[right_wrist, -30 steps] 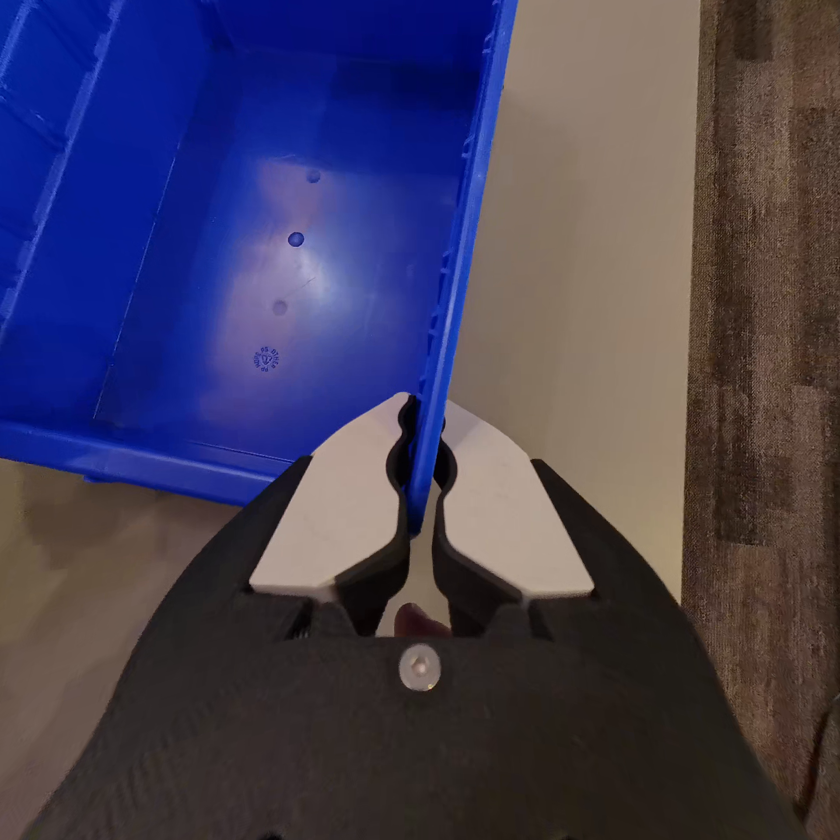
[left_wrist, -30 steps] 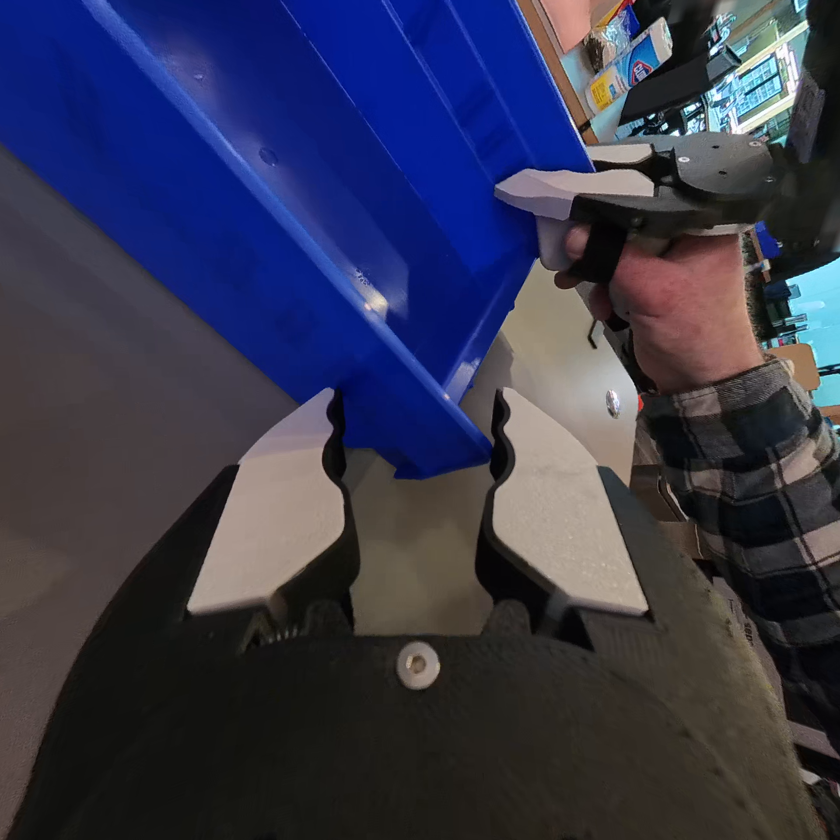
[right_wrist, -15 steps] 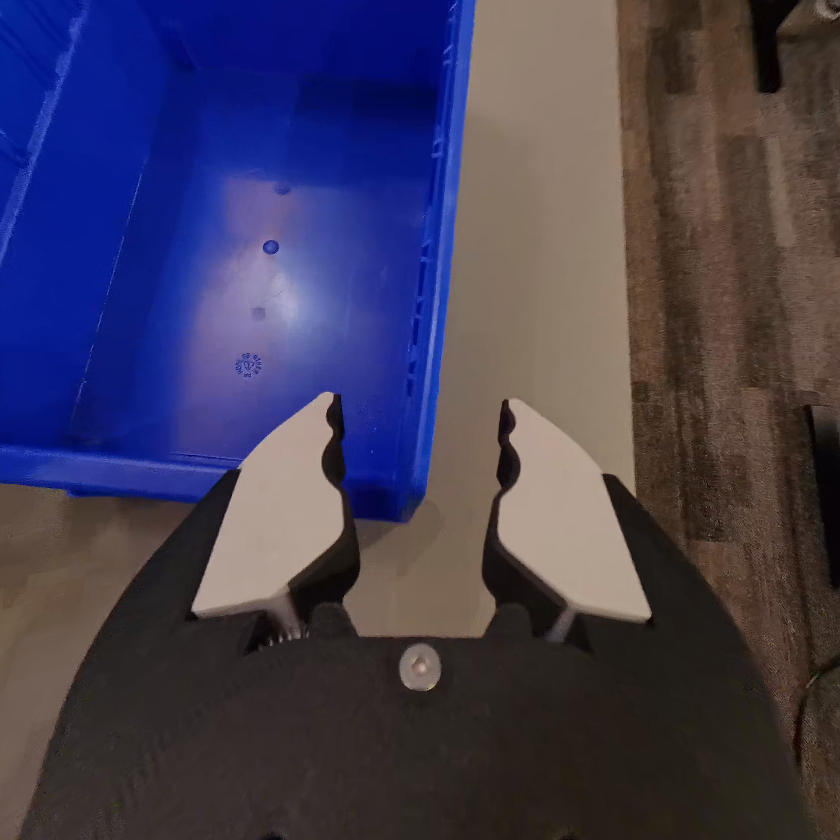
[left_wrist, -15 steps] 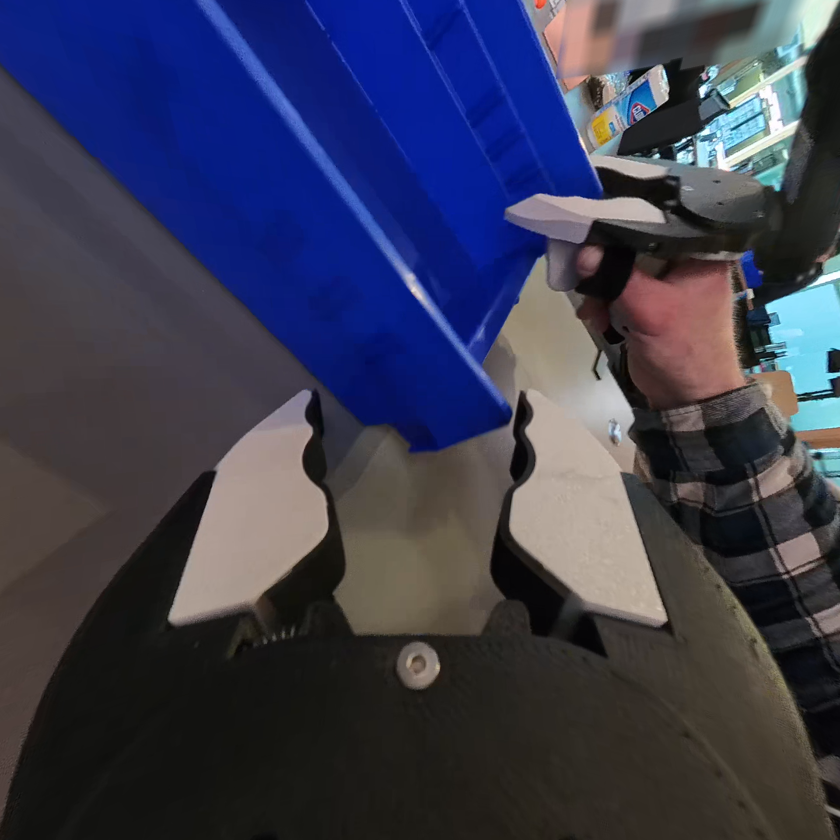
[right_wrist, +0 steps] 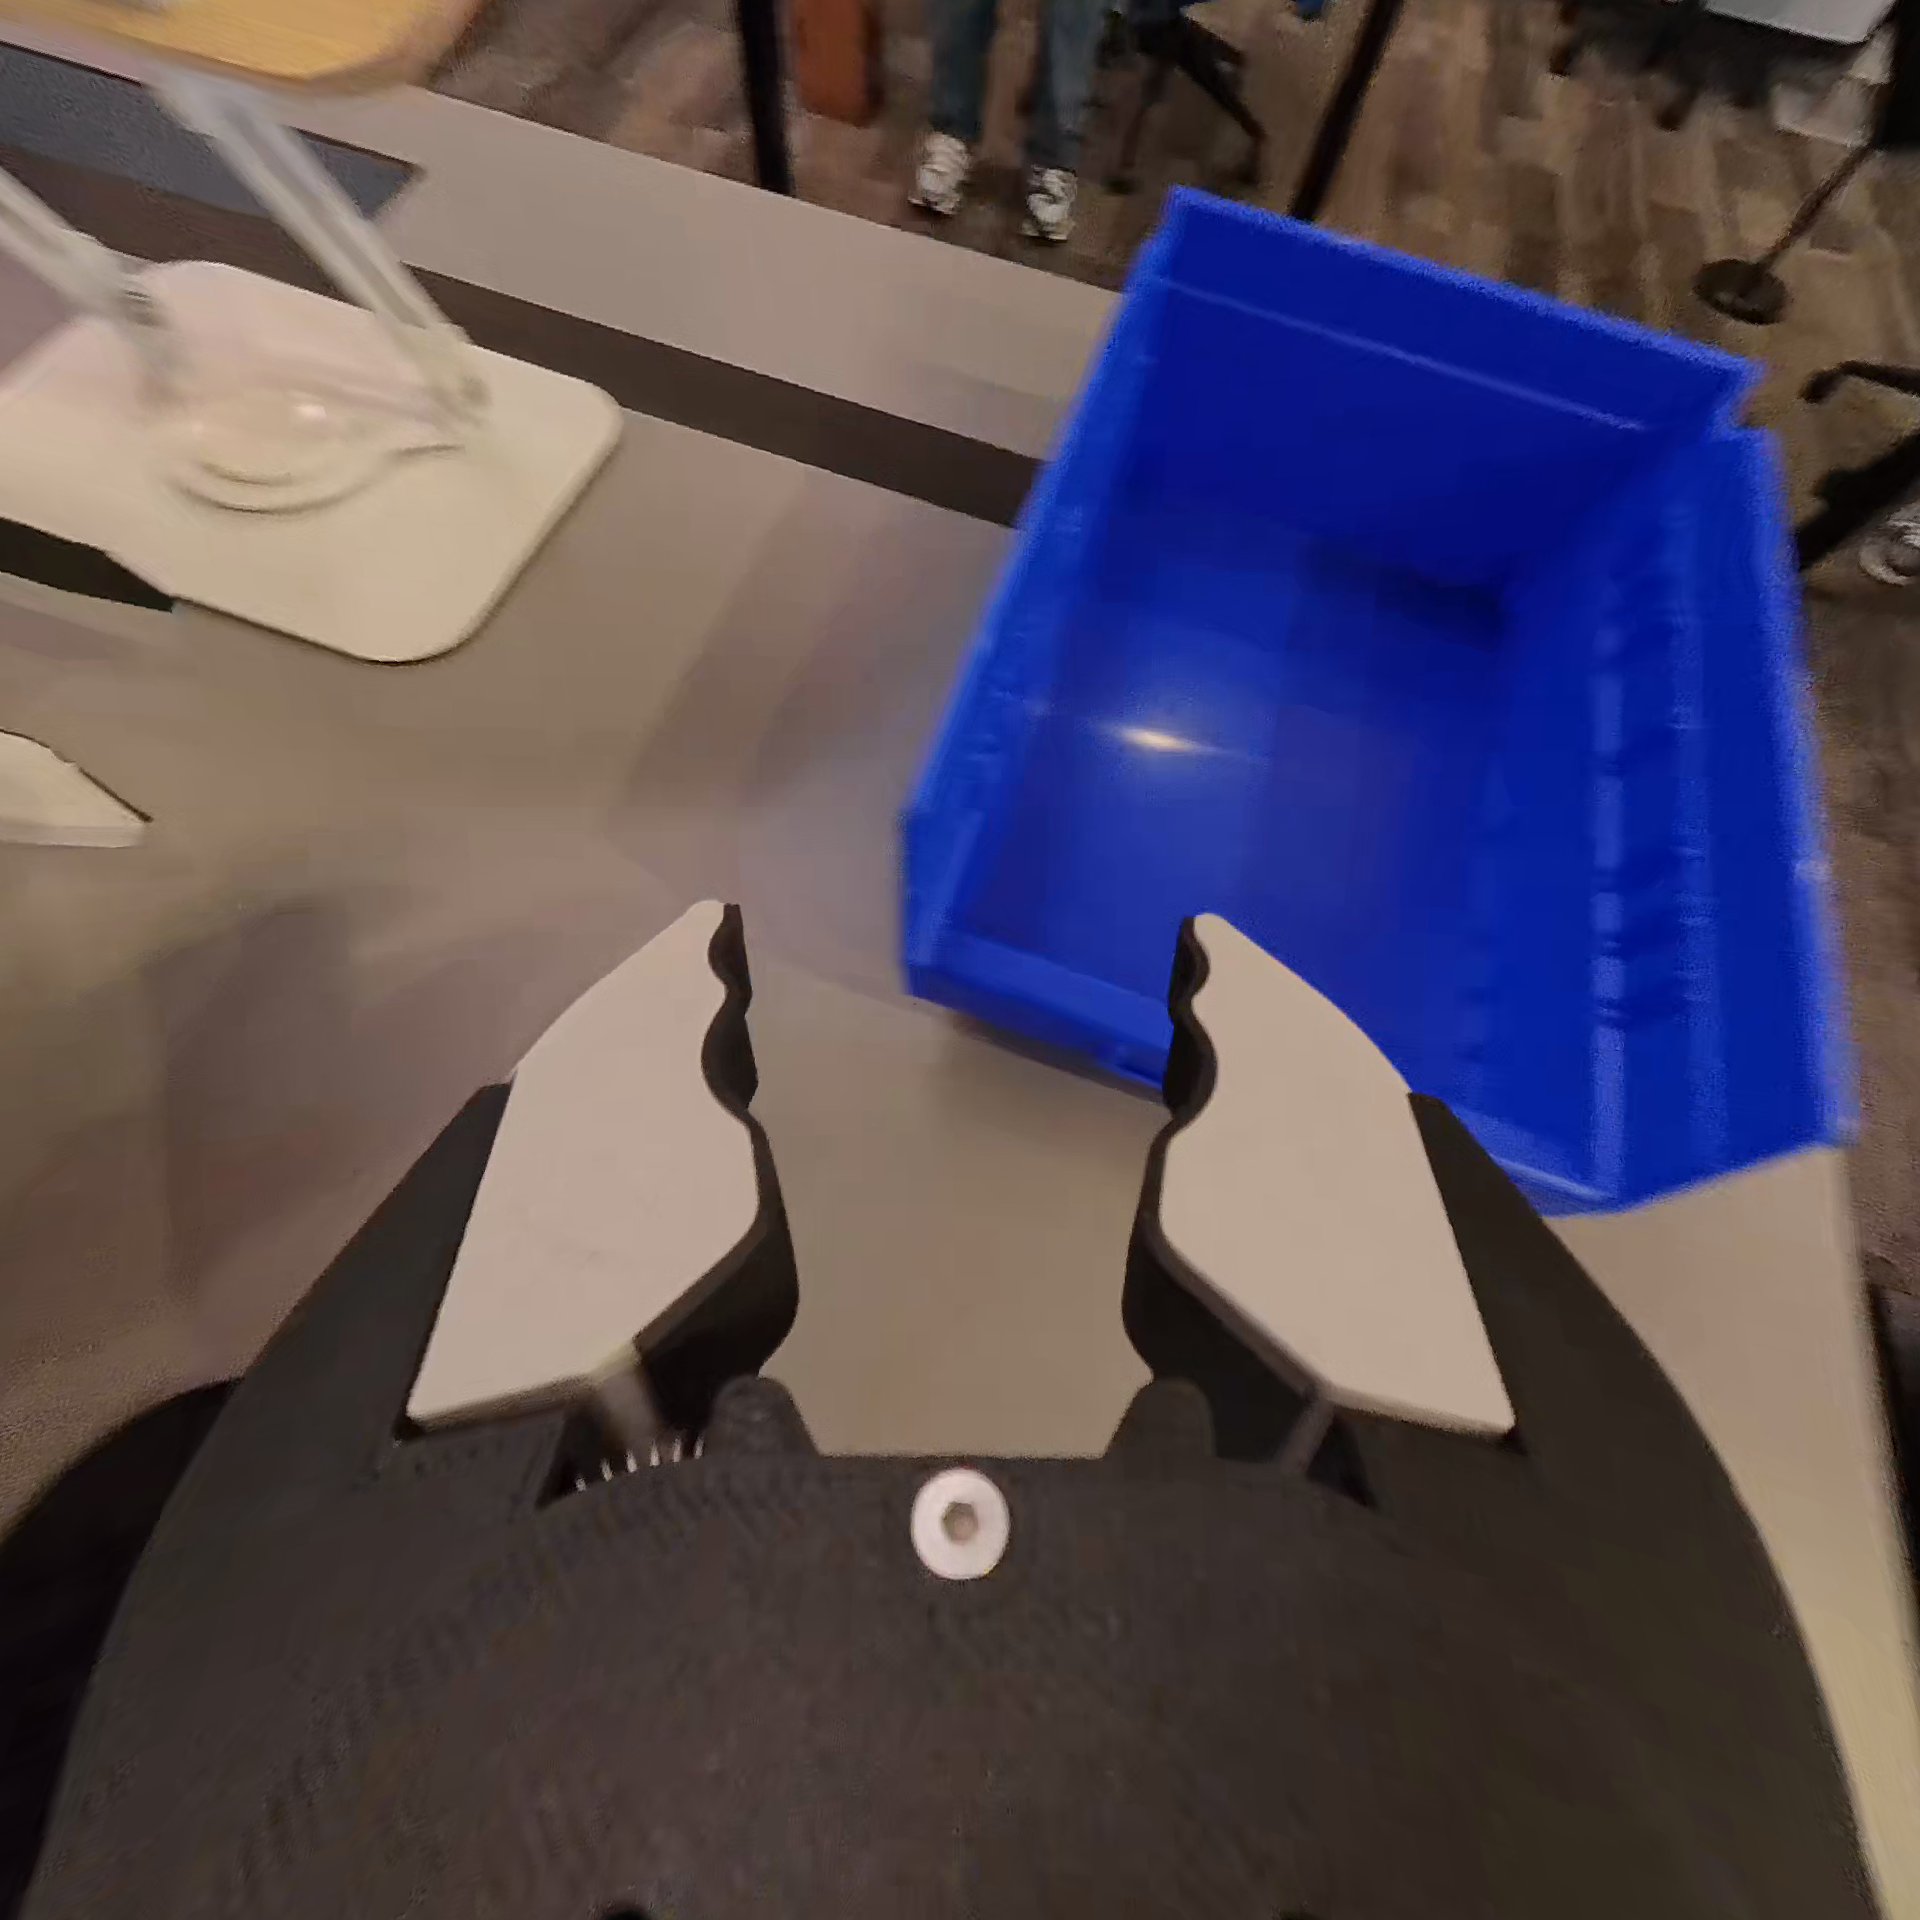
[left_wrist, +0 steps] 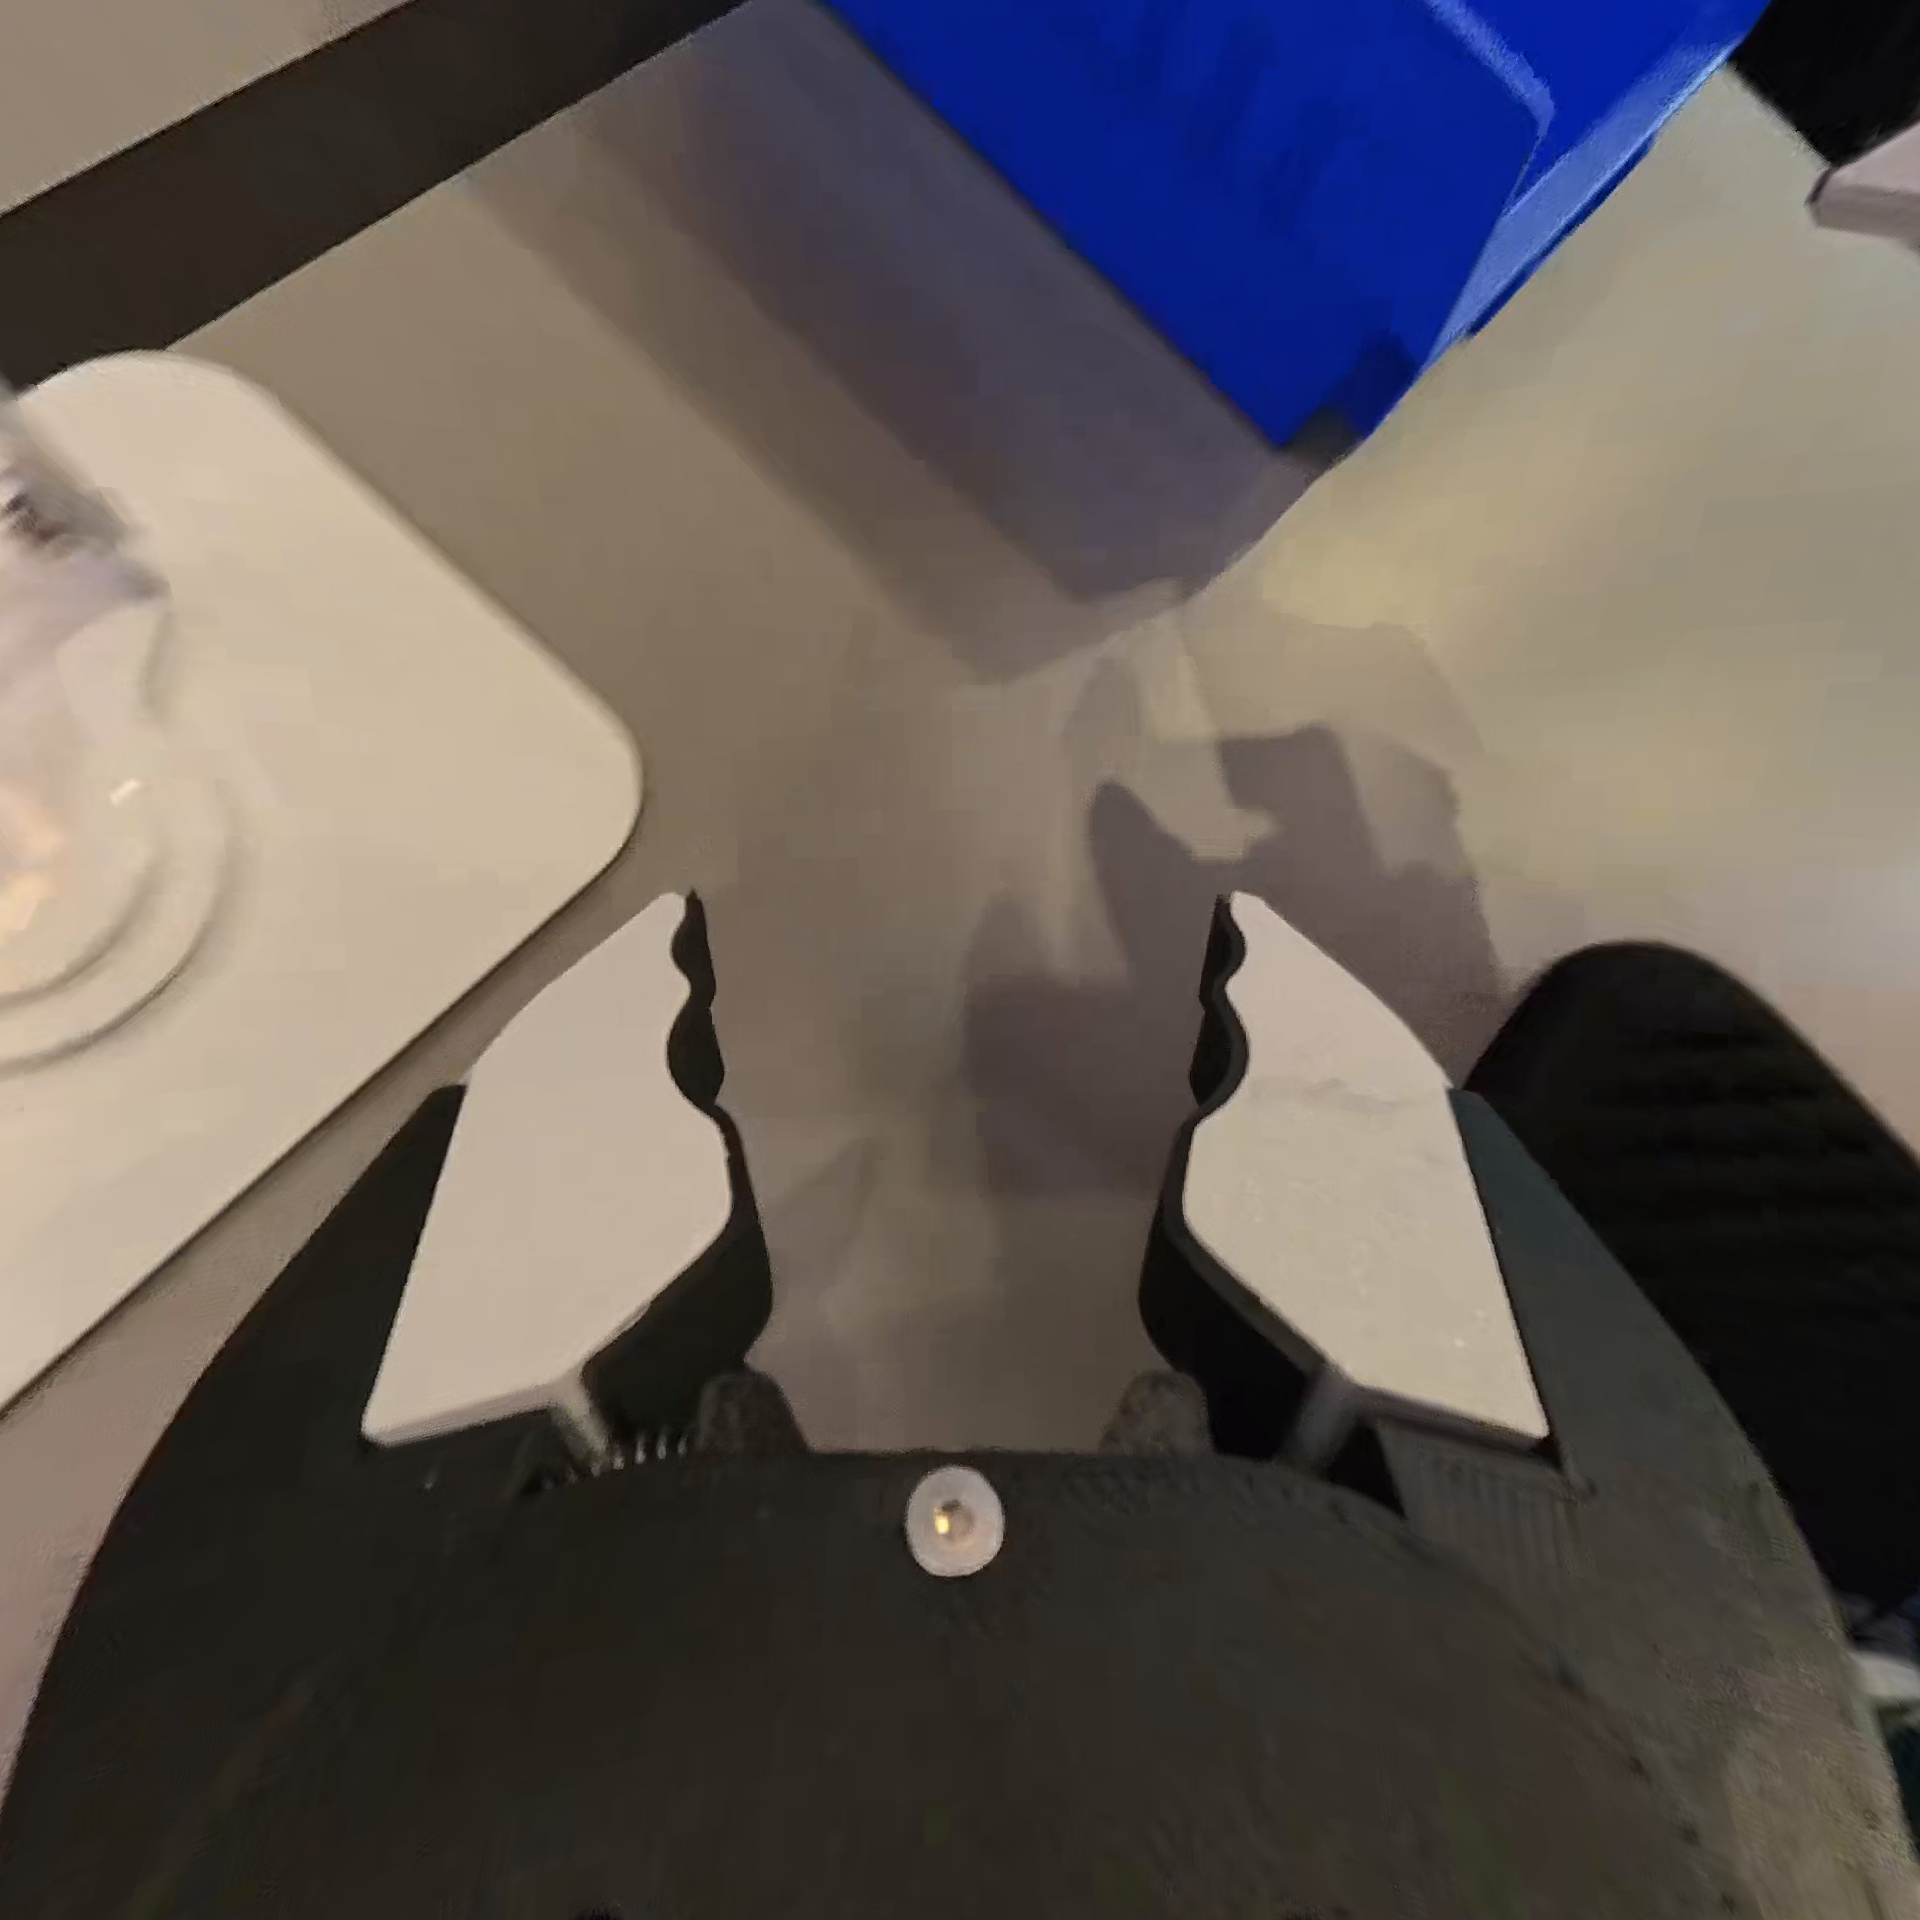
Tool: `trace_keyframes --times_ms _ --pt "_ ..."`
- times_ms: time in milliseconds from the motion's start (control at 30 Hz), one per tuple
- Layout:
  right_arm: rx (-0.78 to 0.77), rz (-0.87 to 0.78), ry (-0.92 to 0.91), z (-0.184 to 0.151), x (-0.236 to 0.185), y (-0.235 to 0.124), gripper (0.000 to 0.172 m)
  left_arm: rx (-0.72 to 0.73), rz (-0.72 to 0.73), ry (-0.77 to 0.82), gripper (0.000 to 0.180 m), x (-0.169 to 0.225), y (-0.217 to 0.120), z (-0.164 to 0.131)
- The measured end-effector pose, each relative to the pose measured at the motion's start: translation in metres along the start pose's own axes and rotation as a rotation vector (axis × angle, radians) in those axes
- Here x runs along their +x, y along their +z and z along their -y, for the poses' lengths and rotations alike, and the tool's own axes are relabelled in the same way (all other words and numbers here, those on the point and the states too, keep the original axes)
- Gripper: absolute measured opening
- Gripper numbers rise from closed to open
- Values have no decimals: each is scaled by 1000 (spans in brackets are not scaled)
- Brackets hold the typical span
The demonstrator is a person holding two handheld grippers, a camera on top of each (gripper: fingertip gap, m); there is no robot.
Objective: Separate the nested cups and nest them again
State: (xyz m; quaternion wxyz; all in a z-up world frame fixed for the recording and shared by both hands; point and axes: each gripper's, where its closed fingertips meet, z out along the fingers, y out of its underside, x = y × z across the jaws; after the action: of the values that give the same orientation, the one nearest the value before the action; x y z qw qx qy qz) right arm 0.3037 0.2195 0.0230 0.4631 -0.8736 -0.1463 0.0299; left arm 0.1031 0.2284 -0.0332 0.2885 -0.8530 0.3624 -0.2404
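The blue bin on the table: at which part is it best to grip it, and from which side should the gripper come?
Probably the thin upright side wall of the blue bin, at its top rim. The bin stands open side up and looks empty, so the right gripper, now open, could come from above with one finger inside and one outside. The body is far too wide to span.

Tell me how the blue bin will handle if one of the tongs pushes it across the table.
The blue bin looks like rigid moulded plastic, so it should probably slide as one piece rather than flex. It looks empty, so likely light. Its glossy walls and the smooth table suggest easy sliding; an off-centre push may well turn it.
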Motion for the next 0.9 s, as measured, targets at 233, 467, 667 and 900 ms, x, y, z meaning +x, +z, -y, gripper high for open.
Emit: trace_keyframes --times_ms 233,467,667,900 --pt "-25 178 45 -28 -99 23 87 -20 189 -81 85 -63 -87 -90" --pt "-59 206 -52 -50 -150 41 92 -8 410 -203 85 -132 -173 -160" --pt "-92 207 -44 -64 -166 53 94 69 573 -266 85 -189 -240 -175" --pt "-100 180 -52 -68 -166 55 96 270 707 -301 102 -271 -306 -146"
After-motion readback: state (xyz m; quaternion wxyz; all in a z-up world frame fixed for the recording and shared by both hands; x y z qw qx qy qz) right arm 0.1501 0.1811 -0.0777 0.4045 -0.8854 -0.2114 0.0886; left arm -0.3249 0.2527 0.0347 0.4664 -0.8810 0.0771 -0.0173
